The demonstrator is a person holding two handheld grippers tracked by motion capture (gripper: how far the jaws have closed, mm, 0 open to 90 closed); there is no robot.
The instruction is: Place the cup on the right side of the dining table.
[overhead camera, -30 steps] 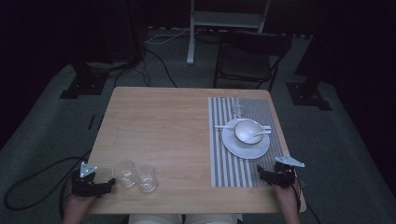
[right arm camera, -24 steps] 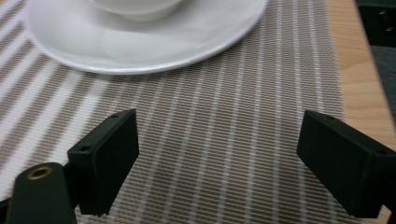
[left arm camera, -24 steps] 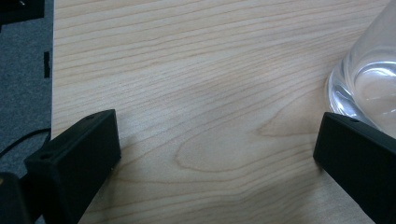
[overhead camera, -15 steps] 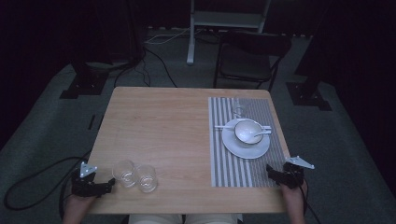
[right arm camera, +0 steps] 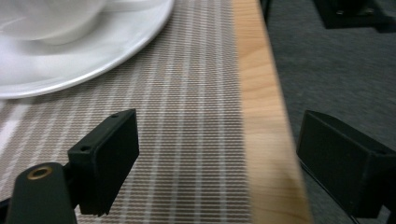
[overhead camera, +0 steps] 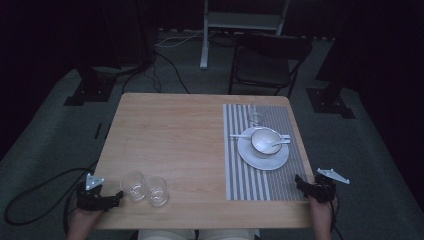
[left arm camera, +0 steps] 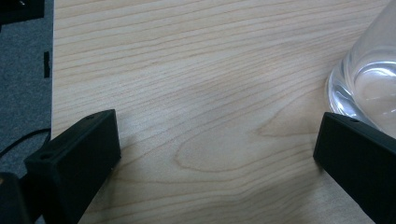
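Two clear glasses (overhead camera: 133, 185) (overhead camera: 156, 190) stand side by side near the table's front left corner. My left gripper (overhead camera: 118, 197) rests open just left of them, and one glass (left arm camera: 369, 86) sits beside its right jaw. A striped placemat (overhead camera: 250, 175) on the right carries a white plate (overhead camera: 263, 159) with a white bowl (overhead camera: 263, 139) and a spoon (overhead camera: 276, 145), and a small glass (overhead camera: 256, 119) behind. My right gripper (overhead camera: 299, 182) is open at the table's front right edge, its jaws straddling the placemat (right arm camera: 196, 116) border and the table edge (right arm camera: 261, 140).
The wooden table (overhead camera: 175, 135) is bare in the middle. A black chair (overhead camera: 267, 60) stands beyond the far edge, with a white stand (overhead camera: 240, 22) behind it. Cables (overhead camera: 45, 192) trail on the grey carpet at the left. Dark stand bases (overhead camera: 330, 97) flank the table.
My right gripper has drifted right and toward the front, out to the table's right edge. The left gripper has barely moved.
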